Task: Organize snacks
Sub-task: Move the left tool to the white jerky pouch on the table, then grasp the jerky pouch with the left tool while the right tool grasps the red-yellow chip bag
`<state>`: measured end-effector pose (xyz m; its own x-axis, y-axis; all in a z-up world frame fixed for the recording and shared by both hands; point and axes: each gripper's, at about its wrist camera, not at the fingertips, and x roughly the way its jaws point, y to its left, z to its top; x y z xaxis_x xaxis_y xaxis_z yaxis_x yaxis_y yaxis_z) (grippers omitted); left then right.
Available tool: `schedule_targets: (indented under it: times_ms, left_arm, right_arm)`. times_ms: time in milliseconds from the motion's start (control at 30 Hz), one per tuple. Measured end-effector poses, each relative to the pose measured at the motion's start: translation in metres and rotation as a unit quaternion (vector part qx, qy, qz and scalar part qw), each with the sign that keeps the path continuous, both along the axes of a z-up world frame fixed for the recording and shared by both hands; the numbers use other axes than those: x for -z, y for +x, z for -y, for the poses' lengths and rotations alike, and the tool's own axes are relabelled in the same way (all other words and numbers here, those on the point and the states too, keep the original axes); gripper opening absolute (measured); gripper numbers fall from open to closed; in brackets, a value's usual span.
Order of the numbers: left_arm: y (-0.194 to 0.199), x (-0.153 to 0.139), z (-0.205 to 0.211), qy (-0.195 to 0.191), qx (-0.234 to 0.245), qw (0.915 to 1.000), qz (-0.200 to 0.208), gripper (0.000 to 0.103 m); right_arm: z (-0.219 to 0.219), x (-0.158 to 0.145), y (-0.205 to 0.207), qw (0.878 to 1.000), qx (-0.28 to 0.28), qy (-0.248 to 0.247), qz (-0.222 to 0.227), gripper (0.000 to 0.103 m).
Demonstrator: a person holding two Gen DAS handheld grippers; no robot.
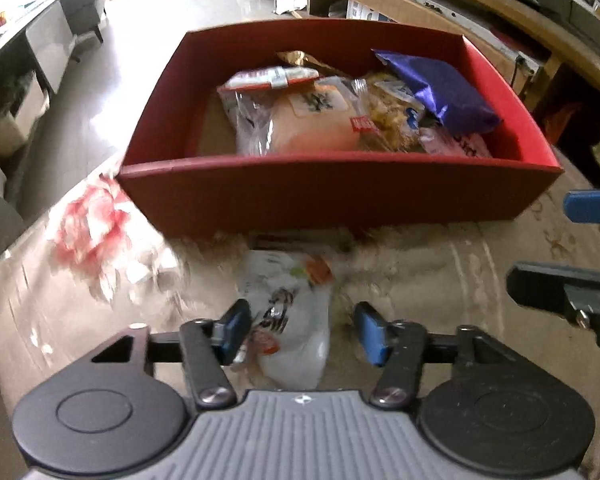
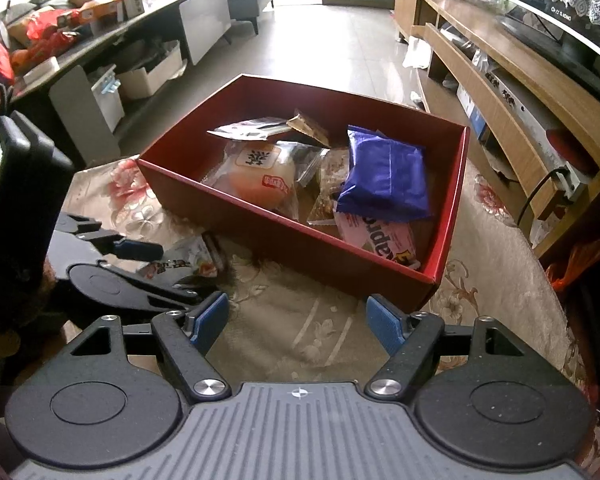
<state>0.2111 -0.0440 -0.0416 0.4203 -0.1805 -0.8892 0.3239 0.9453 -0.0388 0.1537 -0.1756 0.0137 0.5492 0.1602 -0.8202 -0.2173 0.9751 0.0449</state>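
Note:
A red cardboard box [image 1: 340, 196] [image 2: 292, 236] stands on a floral cloth and holds several snacks: a round bun in clear wrap [image 1: 312, 120] [image 2: 256, 178], a purple packet [image 1: 444, 92] [image 2: 384, 176], a pink packet [image 2: 384, 240] and others. A white snack packet [image 1: 288, 312] [image 2: 188, 262] lies on the cloth in front of the box. My left gripper [image 1: 300, 330] is open, its blue pads on either side of this packet; it also shows in the right wrist view [image 2: 140, 250]. My right gripper [image 2: 298, 322] is open and empty over the cloth.
The cloth-covered table [image 2: 284, 344] drops off at its left edge. A low wooden TV unit [image 2: 512, 80] runs along the right. A dark bench with clutter [image 2: 60, 28] stands at the left, with tiled floor [image 2: 332, 52] beyond the box.

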Motion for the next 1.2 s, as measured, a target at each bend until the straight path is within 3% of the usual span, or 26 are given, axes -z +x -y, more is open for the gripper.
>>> schedule_targets:
  times_ms: [133, 267, 333, 500, 700, 800, 1033, 1200]
  left_arm:
    - [-0.019, -0.004, -0.004, -0.018, -0.001, 0.9997, -0.013, 0.054]
    - [-0.028, -0.011, -0.018, -0.060, -0.037, 0.9972, -0.025, 0.056]
    - [-0.026, -0.014, -0.022, -0.064, -0.060, 0.9960, -0.018, 0.069]
    - [-0.011, -0.003, -0.022, -0.084, -0.119, 0.9881, -0.050, 0.073]
    - [0.000, 0.004, -0.004, -0.050, -0.163, 0.9843, -0.047, 0.074]
    - [0.005, 0.004, -0.002, -0.040, -0.178, 0.9825, -0.036, 0.069]
    - [0.002, 0.003, 0.005, -0.014, -0.155, 0.9877, -0.019, 0.058]
    - [-0.020, -0.005, -0.005, -0.004, -0.143, 0.9895, -0.016, 0.058]
  right_arm:
    - [0.000, -0.003, -0.002, 1.000, -0.001, 0.003, 0.003, 0.081]
    - [-0.002, -0.005, -0.006, 1.000, -0.006, 0.005, 0.003, 0.081]
    - [-0.002, -0.006, -0.011, 1.000, -0.007, 0.007, 0.003, 0.081]
    - [0.000, -0.007, -0.019, 1.000, -0.006, 0.010, 0.002, 0.083]
    - [0.004, -0.005, -0.016, 1.000, -0.005, 0.011, -0.001, 0.083]
    - [0.006, -0.006, -0.016, 1.000, -0.006, 0.011, 0.000, 0.083]
    - [0.007, -0.004, -0.019, 1.000, -0.011, 0.007, -0.003, 0.082]
    - [0.000, -0.002, -0.025, 1.000, -0.020, 0.005, -0.008, 0.082]
